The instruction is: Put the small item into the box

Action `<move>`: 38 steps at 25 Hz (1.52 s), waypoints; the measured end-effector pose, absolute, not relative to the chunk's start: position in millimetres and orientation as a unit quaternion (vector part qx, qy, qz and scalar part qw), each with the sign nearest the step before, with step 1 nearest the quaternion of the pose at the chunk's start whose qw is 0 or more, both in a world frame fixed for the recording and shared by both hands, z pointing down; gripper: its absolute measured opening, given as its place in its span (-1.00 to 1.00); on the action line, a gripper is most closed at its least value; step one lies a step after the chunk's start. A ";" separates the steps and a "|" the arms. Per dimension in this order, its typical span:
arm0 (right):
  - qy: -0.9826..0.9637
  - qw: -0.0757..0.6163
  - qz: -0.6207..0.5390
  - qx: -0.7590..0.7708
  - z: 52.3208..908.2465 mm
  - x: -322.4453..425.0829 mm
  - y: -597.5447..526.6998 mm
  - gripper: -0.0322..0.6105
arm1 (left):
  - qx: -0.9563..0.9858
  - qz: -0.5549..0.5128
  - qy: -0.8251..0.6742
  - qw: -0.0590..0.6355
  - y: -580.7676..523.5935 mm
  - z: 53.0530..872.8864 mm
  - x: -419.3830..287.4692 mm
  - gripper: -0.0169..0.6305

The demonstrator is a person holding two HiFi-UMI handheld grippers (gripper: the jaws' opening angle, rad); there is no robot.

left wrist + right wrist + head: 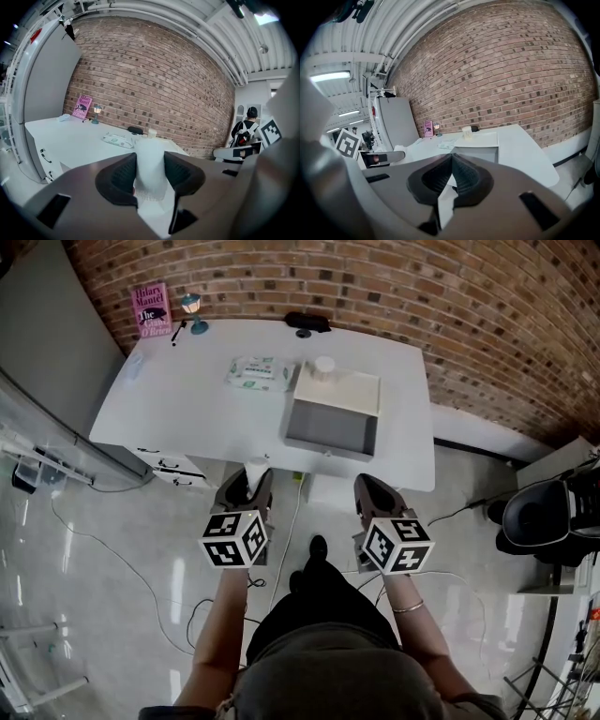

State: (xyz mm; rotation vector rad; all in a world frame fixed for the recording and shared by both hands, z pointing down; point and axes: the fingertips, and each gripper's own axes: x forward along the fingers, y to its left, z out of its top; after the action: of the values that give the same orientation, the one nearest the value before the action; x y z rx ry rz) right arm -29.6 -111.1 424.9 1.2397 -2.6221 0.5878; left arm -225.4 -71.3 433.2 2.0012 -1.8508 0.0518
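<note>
We see the item [150, 161] as a plain white, matte, roughly cylindrical thing with a rounded top and a finely meshed band low on its side. In the left gripper view it fills the middle of the frame and stands upright. Its long axis runs top to bottom, crosswise to the line the jaws point along, and its top rises clear above the dark pads [121, 177]. The left gripper [250, 482] has it clamped. The two pads press on its left and right flanks, so the jaws stand fairly wide, held apart by the item's own width. In the head view the item shows only as a small white spot at the tips of those jaws, left of centre in the frame. There it lies over the floor, just below the near edge of the table [187, 399]. The box [330, 430] sits on the table above and to the right of the item, well apart from it. Its grey inside is open to us, its pale lid is folded back on the far side, and a small cup [323, 367] stands on that lid. The right gripper [373, 488] is right of centre in the head view, level with the left one and also short of the table. In its own view its pads [461, 176] meet at the tips with nothing between them. A pack [259, 373] lies on the table left of the box, and a pink book [152, 309] leans against the wall [422, 296] at the upper left.
</note>
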 end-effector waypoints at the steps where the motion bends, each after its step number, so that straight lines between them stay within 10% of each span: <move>1: -0.881 0.090 0.198 0.419 425.0 -28.4 -114.6 -0.89 | 0.720 0.021 -0.662 0.205 -76.4 432.9 -224.9 -0.37; 38: -0.844 0.072 0.258 0.464 457.6 18.2 -224.4 -0.89 | 0.795 0.194 -0.547 0.176 -252.0 481.1 -151.5 -0.37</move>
State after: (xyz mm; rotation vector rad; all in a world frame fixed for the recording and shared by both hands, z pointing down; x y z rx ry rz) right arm 18.2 -224.4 457.6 1.3953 -2.5366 0.7763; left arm -151.5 -252.0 481.1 2.2530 -1.5486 0.5500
